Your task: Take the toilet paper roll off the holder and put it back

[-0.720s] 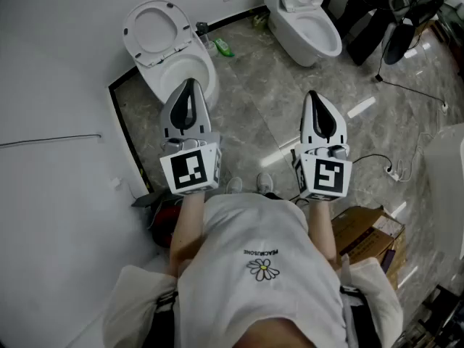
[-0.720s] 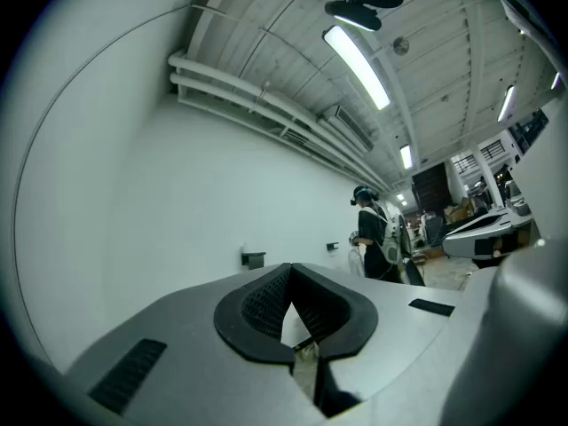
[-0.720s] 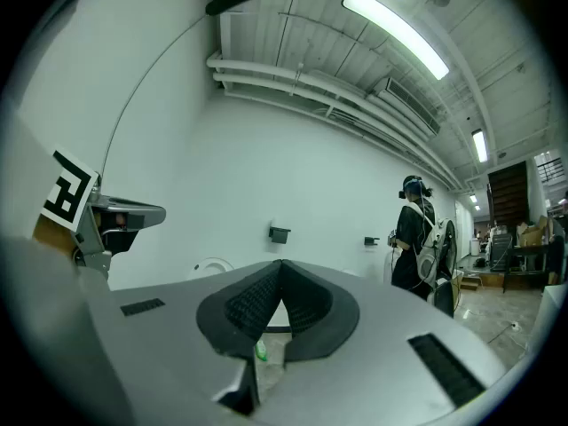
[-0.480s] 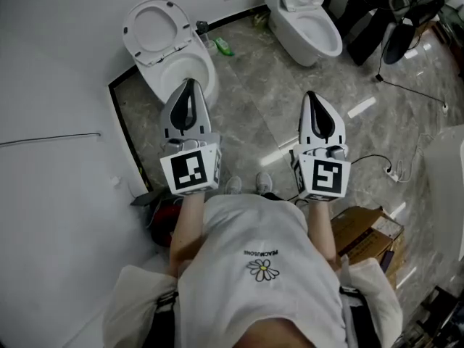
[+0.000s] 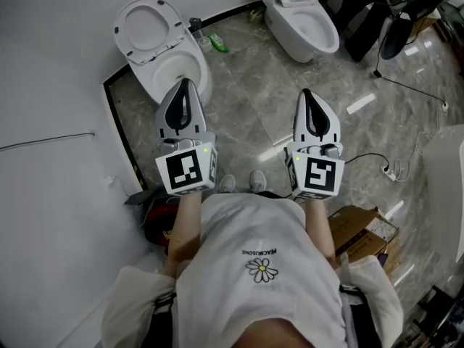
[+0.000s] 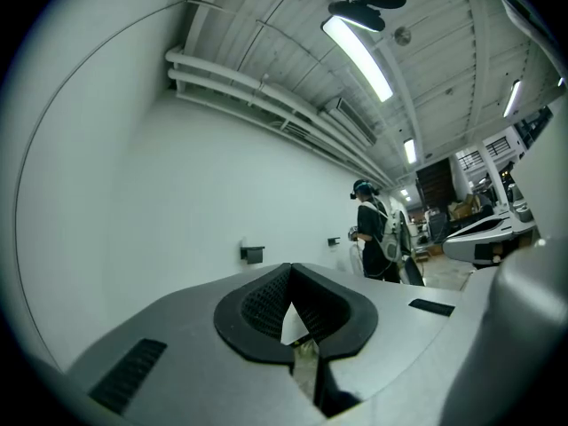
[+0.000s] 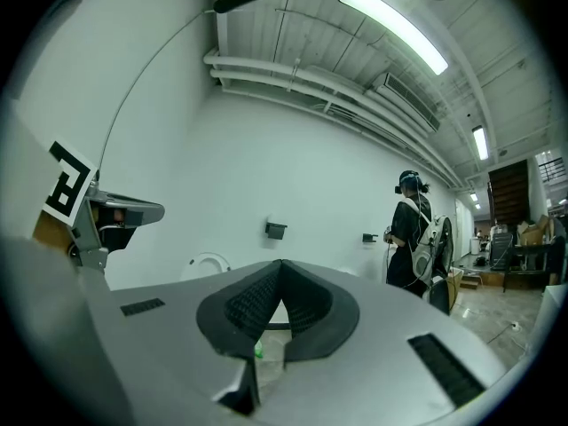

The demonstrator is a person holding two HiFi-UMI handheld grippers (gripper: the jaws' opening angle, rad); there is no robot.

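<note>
Two tools jut forward level from our outstretched forearms (image 5: 184, 222), both pinched shut on nothing. Our left tool (image 5: 185, 85) points at the open toilet (image 5: 154, 49); our right tool (image 5: 307, 95) hangs over the marble floor (image 5: 246, 111). On the white wall (image 6: 133, 193) ahead sits a small dark holder (image 6: 252, 254); we cannot make out a roll there.

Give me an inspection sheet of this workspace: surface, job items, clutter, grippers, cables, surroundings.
Surface: grey marbled floor, glossy.
Job's things: no toilet paper roll seen; small dark wall bracket, perhaps the holder.
Clutter: green bottle beside the lid-up toilet; cardboard box.
Grippers: left gripper and right gripper both shut, empty, above the floor.
Cables: black cable; power strip with lead.
Surroundings: second toilet, white wall, another person standing by it.
</note>
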